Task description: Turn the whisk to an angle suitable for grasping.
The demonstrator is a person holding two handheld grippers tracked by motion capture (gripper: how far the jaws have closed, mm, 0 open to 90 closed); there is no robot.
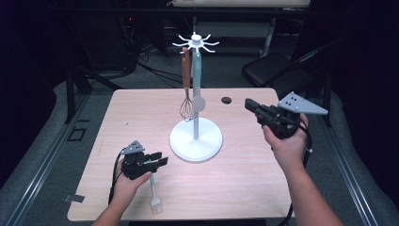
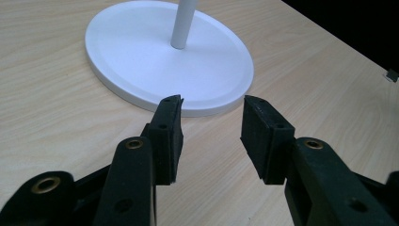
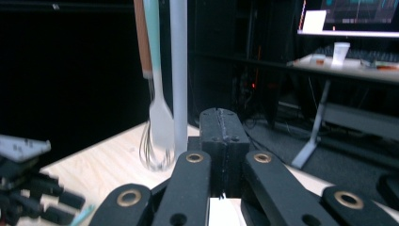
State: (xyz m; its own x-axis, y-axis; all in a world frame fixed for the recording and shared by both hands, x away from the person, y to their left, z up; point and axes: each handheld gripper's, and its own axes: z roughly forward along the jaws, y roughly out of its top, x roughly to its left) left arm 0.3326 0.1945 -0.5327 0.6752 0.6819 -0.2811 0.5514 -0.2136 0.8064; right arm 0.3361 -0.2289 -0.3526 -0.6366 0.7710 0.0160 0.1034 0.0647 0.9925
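**Utensil stand station: tong and tool positions**

The left tongs (image 1: 159,161) rest low over the worktop (image 1: 244,188), near its front left part. Their jaws stand partly open with bare wood between them, and the left gripper view has them pointing at the white stand base (image 2: 141,61). A brush (image 1: 155,200) with a pale green handle lies on the worktop just beside the left hand (image 1: 127,183); its handle end is hidden under that hand, so contact cannot be confirmed.

The right tongs (image 1: 250,105) are held raised over the right side of the worktop, pointing left toward the stand. Their jaws are fully closed, pads pressed together, with nothing between them.

On the stand, a whisk (image 1: 187,106) with a brown handle and a pale green spatula (image 1: 198,101) hang side by side from the hook ring (image 1: 195,43), close against the pole (image 1: 196,125)
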